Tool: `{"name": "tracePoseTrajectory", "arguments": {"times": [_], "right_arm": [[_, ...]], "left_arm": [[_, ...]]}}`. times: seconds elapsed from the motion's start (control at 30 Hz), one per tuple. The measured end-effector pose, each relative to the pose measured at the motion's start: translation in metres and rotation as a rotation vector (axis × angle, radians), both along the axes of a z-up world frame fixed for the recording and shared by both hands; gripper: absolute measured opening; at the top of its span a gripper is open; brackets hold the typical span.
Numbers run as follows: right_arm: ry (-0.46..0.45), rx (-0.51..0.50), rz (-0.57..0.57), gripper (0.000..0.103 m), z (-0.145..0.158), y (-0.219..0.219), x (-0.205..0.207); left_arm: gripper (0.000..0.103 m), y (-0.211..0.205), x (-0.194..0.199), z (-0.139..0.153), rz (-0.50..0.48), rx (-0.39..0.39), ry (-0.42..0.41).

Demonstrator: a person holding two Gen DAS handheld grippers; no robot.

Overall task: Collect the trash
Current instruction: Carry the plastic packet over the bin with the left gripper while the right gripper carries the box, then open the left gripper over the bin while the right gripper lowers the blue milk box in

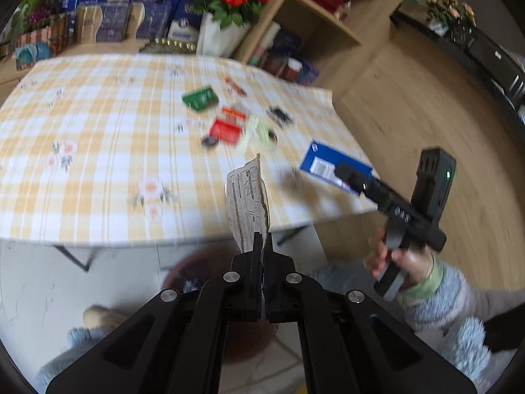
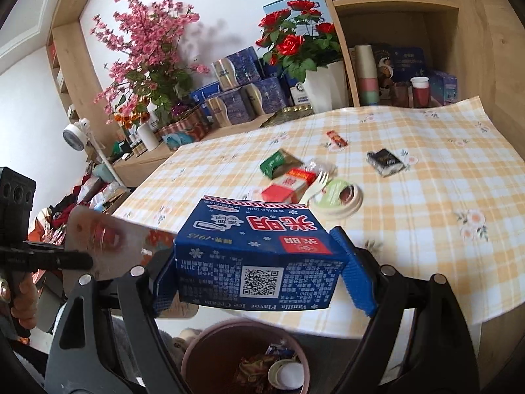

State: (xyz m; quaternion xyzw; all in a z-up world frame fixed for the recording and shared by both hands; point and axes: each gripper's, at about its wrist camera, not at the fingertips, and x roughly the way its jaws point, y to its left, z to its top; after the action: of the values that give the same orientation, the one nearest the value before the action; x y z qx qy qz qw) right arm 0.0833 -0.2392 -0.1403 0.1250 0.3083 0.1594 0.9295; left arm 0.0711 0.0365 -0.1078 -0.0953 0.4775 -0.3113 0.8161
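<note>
In the left wrist view my left gripper [image 1: 261, 241] is shut on a torn silvery wrapper [image 1: 246, 197] that sticks up over the table's near edge. The right wrist view shows my right gripper [image 2: 259, 275] with its blue pads [image 2: 352, 272] pressed on both ends of a blue ice cream box [image 2: 256, 249], held above a brown bin [image 2: 193, 344] with trash in it. On the table lie a green packet [image 2: 277, 162], a red packet [image 2: 285, 188], a round lid [image 2: 338, 195] with a fork, a black packet [image 2: 384, 161] and a small red wrapper [image 2: 336, 138].
A yellow checked cloth covers the table [image 1: 82, 151]. Behind it stand flower pots [image 2: 325, 88], blue boxes [image 2: 249, 98] and wooden shelves [image 2: 393, 49]. A person's hand and fluffy sleeve [image 1: 426, 282] hold the right gripper's handle. The bin [image 1: 203, 269] stands on the floor under the near table edge.
</note>
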Motion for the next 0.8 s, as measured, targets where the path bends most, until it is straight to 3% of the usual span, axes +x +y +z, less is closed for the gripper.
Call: {"name": "tracePoseTrajectory", "arguments": {"times": [0.37, 0.53, 0.8], "right_arm": [[0.022, 0.000, 0.010, 0.082, -0.022, 0.001, -0.037], [0.043, -0.009, 0.009, 0.082, -0.030, -0.002, -0.044], [0.052, -0.020, 0.010, 0.082, -0.034, -0.002, -0.043]], "left_arm": [[0.001, -0.023, -0.045, -0.058, -0.110, 0.071, 0.104], [0.001, -0.029, -0.033, -0.102, -0.084, 0.107, 0.205], [0.001, -0.040, -0.011, -0.151, -0.070, 0.207, 0.270]]}}
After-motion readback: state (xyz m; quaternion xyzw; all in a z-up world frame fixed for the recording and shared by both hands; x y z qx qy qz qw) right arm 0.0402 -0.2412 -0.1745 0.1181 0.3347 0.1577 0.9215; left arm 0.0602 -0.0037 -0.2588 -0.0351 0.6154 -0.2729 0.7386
